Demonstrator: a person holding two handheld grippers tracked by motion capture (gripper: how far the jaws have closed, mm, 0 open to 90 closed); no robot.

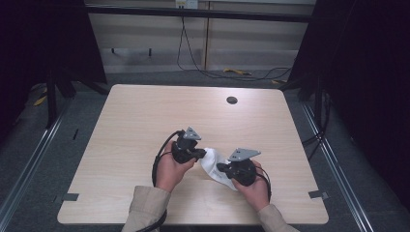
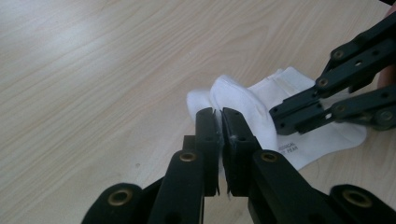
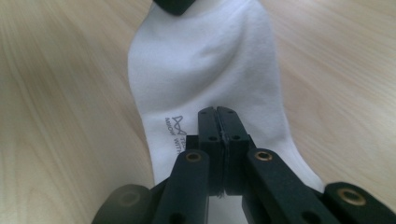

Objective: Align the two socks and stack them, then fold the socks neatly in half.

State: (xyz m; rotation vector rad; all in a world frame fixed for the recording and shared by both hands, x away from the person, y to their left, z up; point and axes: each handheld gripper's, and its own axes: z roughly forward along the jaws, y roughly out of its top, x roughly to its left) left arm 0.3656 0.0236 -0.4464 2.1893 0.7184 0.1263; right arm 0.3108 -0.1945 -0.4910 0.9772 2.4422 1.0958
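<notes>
A soft white sock [image 3: 205, 70] lies on the pale woodgrain counter [image 1: 145, 116], pinched by the closed left gripper [image 2: 218, 116] and right gripper [image 3: 217, 114].

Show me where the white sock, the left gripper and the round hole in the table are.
white sock [image 3: 201, 70]: right gripper view, on its bare upper fabric.
left gripper [image 2: 218, 122]: left gripper view, between its closed fingertips.
round hole [image 1: 232, 100]: high view, on its dark centre.

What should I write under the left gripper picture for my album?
Left gripper pinches a white sock on the wooden table.
</notes>
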